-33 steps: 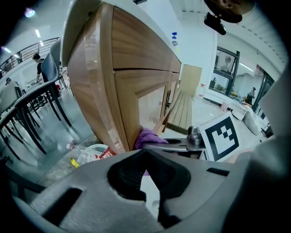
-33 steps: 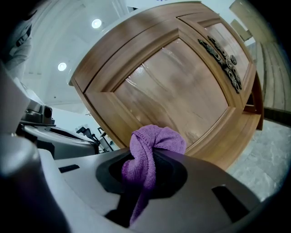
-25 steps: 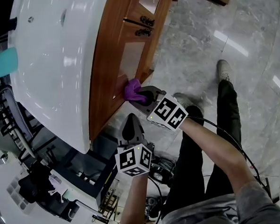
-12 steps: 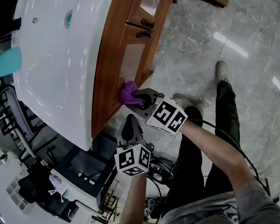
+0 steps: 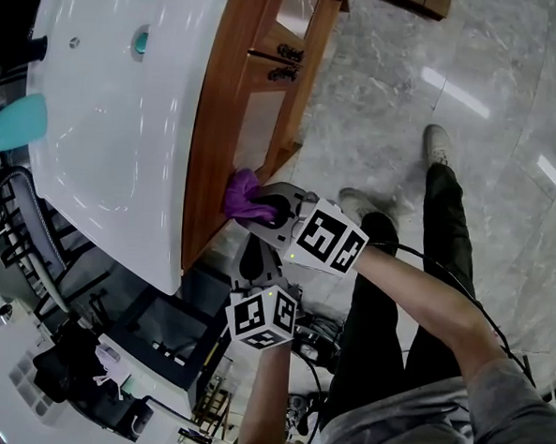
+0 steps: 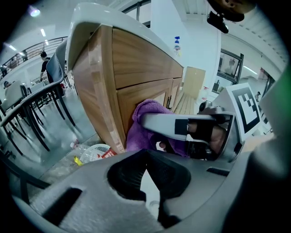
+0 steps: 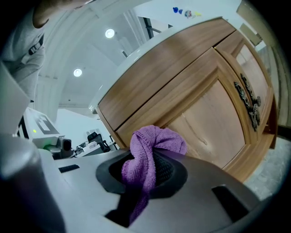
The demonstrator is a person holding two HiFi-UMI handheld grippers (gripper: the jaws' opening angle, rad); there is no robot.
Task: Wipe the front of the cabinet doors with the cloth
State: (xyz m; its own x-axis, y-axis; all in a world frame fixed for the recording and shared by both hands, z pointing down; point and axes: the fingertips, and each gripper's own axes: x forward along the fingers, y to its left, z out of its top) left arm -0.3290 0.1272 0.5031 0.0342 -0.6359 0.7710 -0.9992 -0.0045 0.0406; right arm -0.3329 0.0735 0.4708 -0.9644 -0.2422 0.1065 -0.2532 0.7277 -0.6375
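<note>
Two jaws of my right gripper (image 5: 265, 206) pinch the purple cloth (image 5: 241, 193) at the cabinet front, by the near door's (image 5: 258, 121) edge. The wad hides whether it touches the wood. My left gripper (image 5: 255, 254) hangs just below, jaws together, empty, its tips partly covered.

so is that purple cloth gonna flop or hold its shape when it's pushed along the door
Probably floppy: the cloth droops in a loose fold from the right gripper that pinches it. Its looped, towel-like weave suggests it will drag rather than slip on the wooden door. It looks light and soft, so it should squash flat under pressure.
</note>
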